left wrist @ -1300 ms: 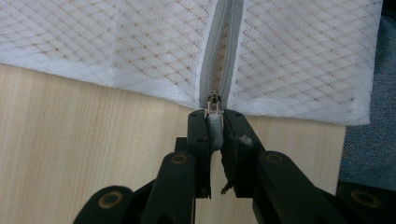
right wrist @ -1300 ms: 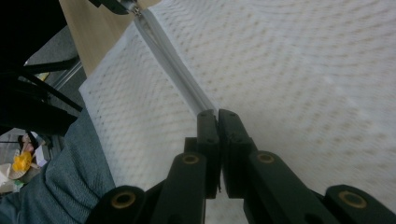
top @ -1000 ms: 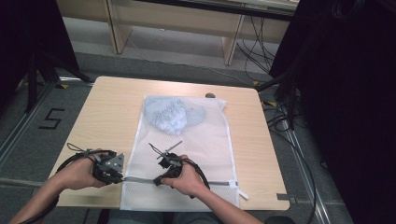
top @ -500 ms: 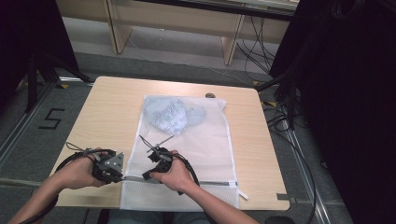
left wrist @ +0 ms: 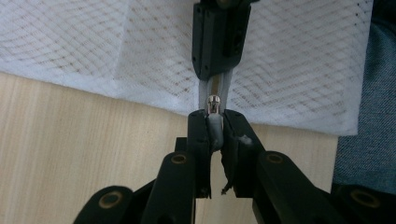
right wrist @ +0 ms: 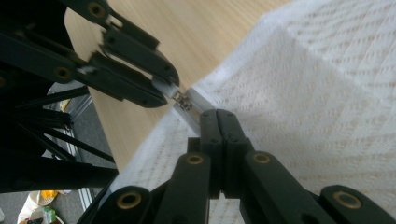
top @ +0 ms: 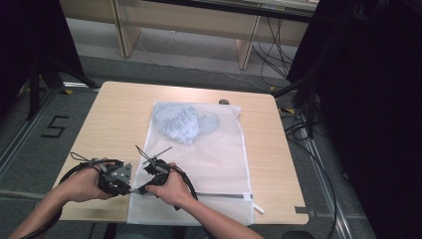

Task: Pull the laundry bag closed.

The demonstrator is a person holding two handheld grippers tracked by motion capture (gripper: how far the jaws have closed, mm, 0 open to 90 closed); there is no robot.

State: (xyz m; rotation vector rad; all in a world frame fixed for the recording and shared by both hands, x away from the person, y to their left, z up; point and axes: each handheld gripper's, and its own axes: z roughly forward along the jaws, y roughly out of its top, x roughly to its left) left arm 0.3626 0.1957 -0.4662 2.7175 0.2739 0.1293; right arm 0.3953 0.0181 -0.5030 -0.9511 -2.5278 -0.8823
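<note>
1. Zipping the white mesh laundry bag [top: 209,159] shut looks like the work in hand; the bag is lying flat on the wooden table [top: 119,114], with a bluish garment [top: 184,123] inside toward its twelve o'clock end and its zipper [top: 219,195] running along the six o'clock edge.
2. Sitting at about seven o'clock on the table, the left gripper [left wrist: 215,126] is clamping its jaws together on the grey tail of the zipper tape [left wrist: 214,131], just behind the small metal slider [left wrist: 213,103].
3. Working from just on its three o'clock side, the right gripper [right wrist: 220,122] is pressing its jaws fully together on the zipper tape, right beside the slider.
4. Judging from this, the closing run is nearly complete, since the slider is sitting almost at the left gripper's jaws.
5. Doing it well is calling for the left gripper anchoring the tape taut and not lifting, while the right one is drawing straight along the zipper line, low to the table, so no mesh is bunching into the teeth.
6. Risking a snag is the loose mesh beside the track; slow, level travel is advisable.
</note>
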